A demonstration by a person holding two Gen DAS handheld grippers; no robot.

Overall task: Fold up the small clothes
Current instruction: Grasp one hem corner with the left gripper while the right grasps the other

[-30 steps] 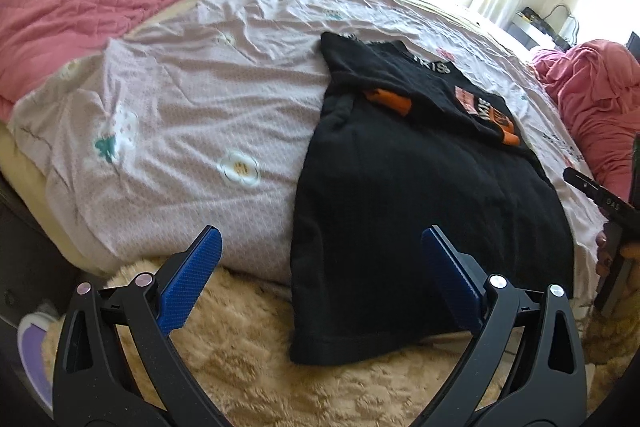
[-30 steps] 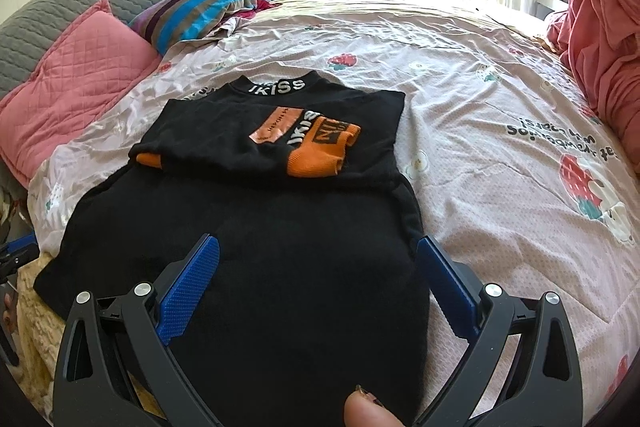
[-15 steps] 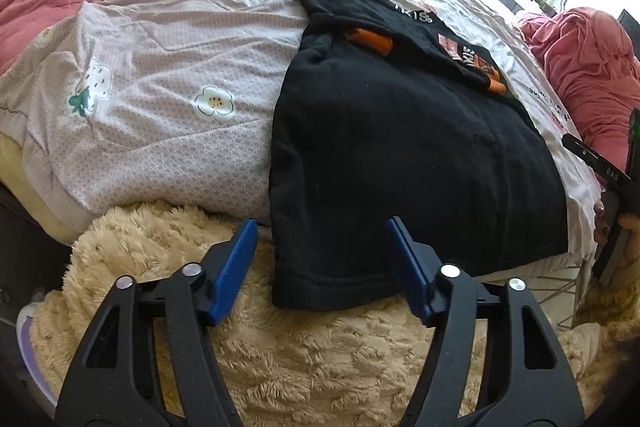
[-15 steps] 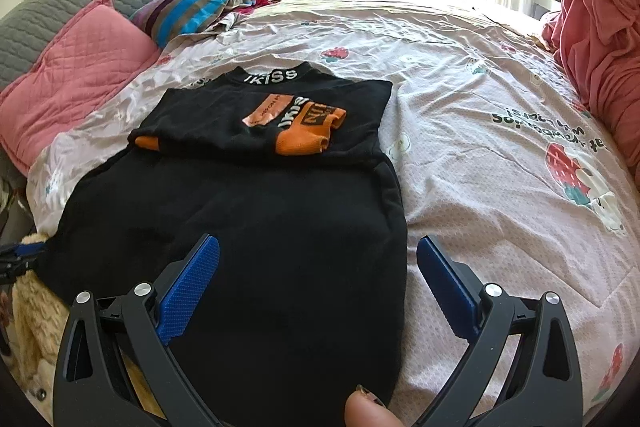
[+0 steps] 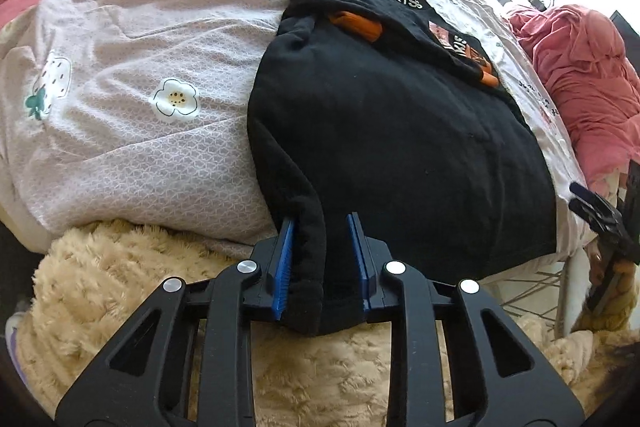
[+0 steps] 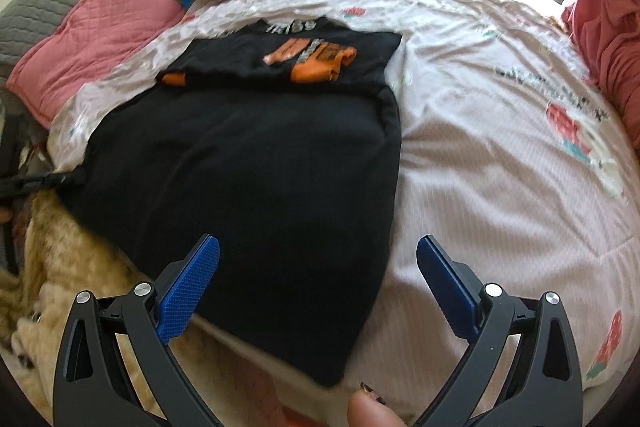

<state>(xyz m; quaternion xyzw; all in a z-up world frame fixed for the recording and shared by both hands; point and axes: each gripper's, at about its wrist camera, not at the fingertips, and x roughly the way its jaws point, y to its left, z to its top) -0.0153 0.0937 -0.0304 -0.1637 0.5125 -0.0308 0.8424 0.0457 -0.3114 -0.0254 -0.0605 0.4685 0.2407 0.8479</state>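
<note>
The black knit garment w/ orange cuffs and white lettering (image 5: 400,131) is lying flat across the middle of the frame on the pale pink flower-print bedspread (image 5: 132,75), sleeves already tucked in at the upper part, its hem hanging over the bed edge toward the cream shaggy rug (image 5: 120,267) at the bottom.

The change: a sec ago the left gripper (image 5: 320,263) was standing wide above the hem; now it's been closing fast, jaws narrow, w/ the hem's lower-left corner bunched between the blue pads. The left pad is touching cloth; the right one seems to be showing a sliver of gap, so the pinch looks nearly but not fully set.

The right gripper (image 6: 318,291) is hovering wide open over the hem's other corner at lower centre of its view, holding nothing; it has slid sideways toward that corner.

Meaning, prob.: both hem corners are getting grabbed so the bottom half can be folded up toward the collar.
</note>
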